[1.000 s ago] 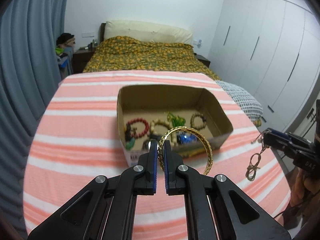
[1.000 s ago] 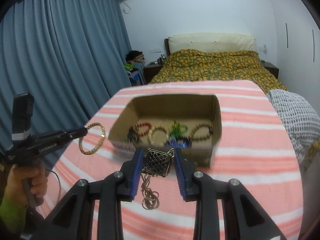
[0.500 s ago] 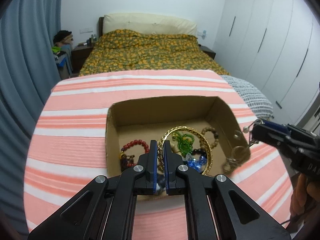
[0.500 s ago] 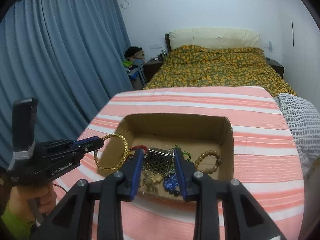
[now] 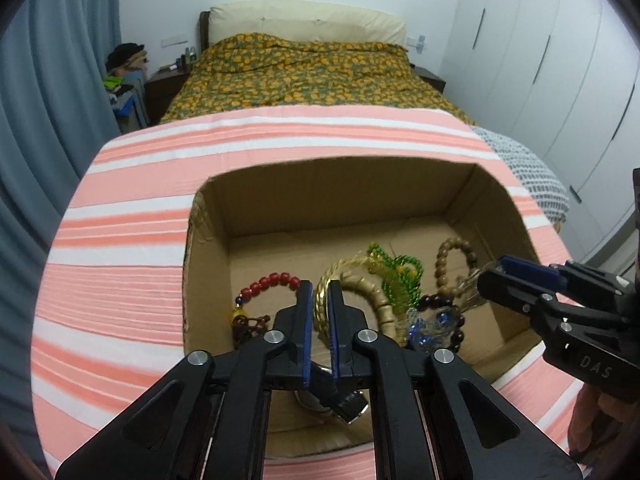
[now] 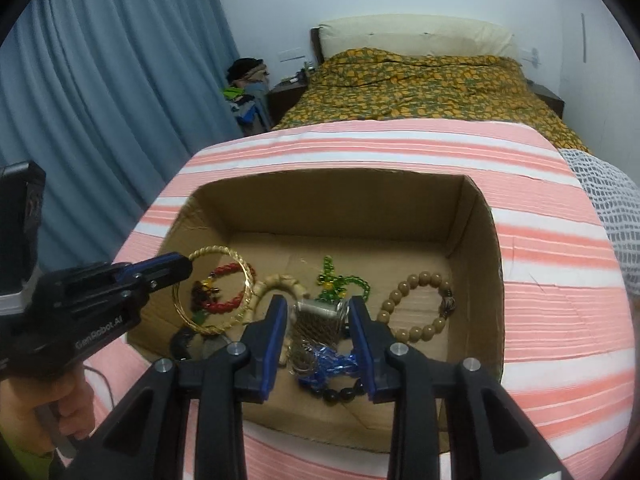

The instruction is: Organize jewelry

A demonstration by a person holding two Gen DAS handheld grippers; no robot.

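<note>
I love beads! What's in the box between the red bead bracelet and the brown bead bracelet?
In the right wrist view: the tan bangle, green beads and the mesh pendant, between red and brown bracelets.

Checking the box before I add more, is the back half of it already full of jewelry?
No, the cardboard box shows bare floor at the back.

Coral-and-white striped cloth [image 6: 560, 280] showing under a plain brown cardboard box [image 6: 484, 240], red bead bracelet [image 5: 276, 282] lying inside, green beads [image 6: 340, 280] glinting, tan wooden bracelet [image 6: 416, 304], gold bangle [image 6: 214, 292], blue crystals [image 6: 332, 364], orange-and-green floral bedspread [image 6: 420, 80], blue curtain [image 6: 100, 100] hanging.
</note>
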